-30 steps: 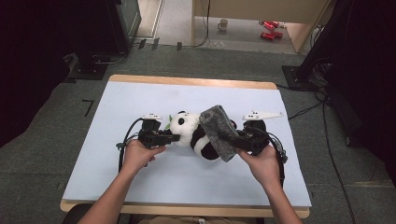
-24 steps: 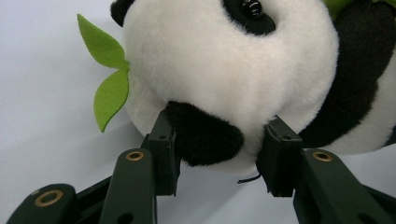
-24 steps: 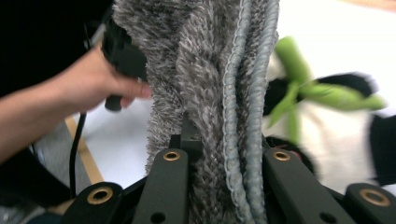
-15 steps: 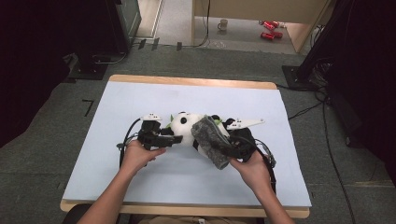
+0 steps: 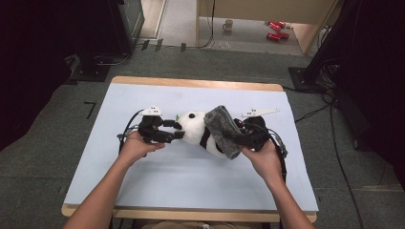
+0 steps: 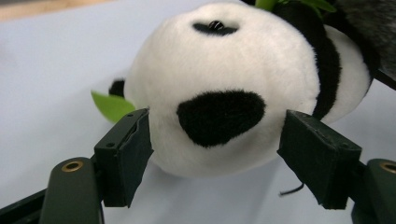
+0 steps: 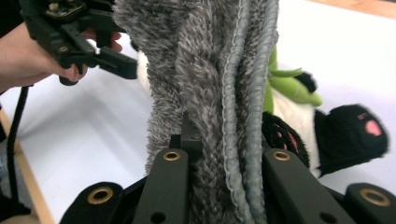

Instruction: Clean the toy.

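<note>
A black-and-white panda plush (image 5: 196, 130) lies on its side mid-table, with a green leaf (image 6: 111, 105) by its head. My left gripper (image 5: 175, 130) is open, its jaws standing on either side of the panda's head (image 6: 219, 88) with a small gap at each pad. A grey fuzzy cloth (image 5: 223, 131) hangs over the panda's body. My right gripper (image 5: 242, 135) is shut on the cloth (image 7: 205, 74), which stands up between the jaws. Beyond the cloth I see the panda's black paw with a pink pad (image 7: 357, 133).
The pale blue table top (image 5: 157, 186) has a wooden edge (image 5: 191, 214) along the front. On the floor beyond stand a mug (image 5: 228, 25) and red items (image 5: 273, 29). Cables (image 5: 334, 143) trail off to the right.
My right gripper dipped toward the near side with the cloth, then carried it back up over the panda's body. The left gripper stayed at the head.
</note>
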Demonstrator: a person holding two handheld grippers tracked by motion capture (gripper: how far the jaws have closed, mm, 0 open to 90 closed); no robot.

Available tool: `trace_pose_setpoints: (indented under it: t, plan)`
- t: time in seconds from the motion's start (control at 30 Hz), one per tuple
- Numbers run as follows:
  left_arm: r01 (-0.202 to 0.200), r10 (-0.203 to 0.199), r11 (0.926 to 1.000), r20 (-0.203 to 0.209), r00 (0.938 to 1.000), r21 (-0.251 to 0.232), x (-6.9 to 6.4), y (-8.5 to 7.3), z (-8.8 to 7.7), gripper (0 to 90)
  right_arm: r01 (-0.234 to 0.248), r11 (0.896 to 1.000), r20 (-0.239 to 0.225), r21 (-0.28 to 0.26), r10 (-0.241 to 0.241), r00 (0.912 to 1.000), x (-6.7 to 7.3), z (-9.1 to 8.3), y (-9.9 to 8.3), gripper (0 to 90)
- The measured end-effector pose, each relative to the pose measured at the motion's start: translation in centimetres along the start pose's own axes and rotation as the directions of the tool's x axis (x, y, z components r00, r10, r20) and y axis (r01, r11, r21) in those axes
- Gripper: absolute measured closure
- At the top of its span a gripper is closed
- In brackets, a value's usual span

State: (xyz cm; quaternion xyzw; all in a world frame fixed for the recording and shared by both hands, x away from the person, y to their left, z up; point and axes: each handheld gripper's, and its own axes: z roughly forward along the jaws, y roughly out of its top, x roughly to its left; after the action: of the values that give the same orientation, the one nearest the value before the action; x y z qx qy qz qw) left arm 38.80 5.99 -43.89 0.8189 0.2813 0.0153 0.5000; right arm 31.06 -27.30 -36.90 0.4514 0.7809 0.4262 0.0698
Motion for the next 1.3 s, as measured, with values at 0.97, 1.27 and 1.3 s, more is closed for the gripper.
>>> trace_pose_setpoints:
  t: [0.97,1.27,1.3]
  plan:
    - [-0.161,0.158,0.9869,-0.152,0.9756,-0.009,-2.2,0.1,4.1,41.1,-0.093,0.992,0.035,-0.082,0.096,0.9948,-3.5,0.9,1.9,78.4]
    - [0.037,-0.032,0.9990,-0.175,0.9841,0.024,-3.4,1.2,3.2,50.9,-0.065,0.984,0.019,-0.166,0.069,0.9974,-0.9,-1.6,3.4,78.3]
    - [0.071,-0.065,0.9971,-0.179,0.9816,0.028,-3.7,1.2,3.0,50.6,-0.058,0.983,0.015,-0.173,0.061,0.9980,-0.5,-1.8,3.6,78.3]
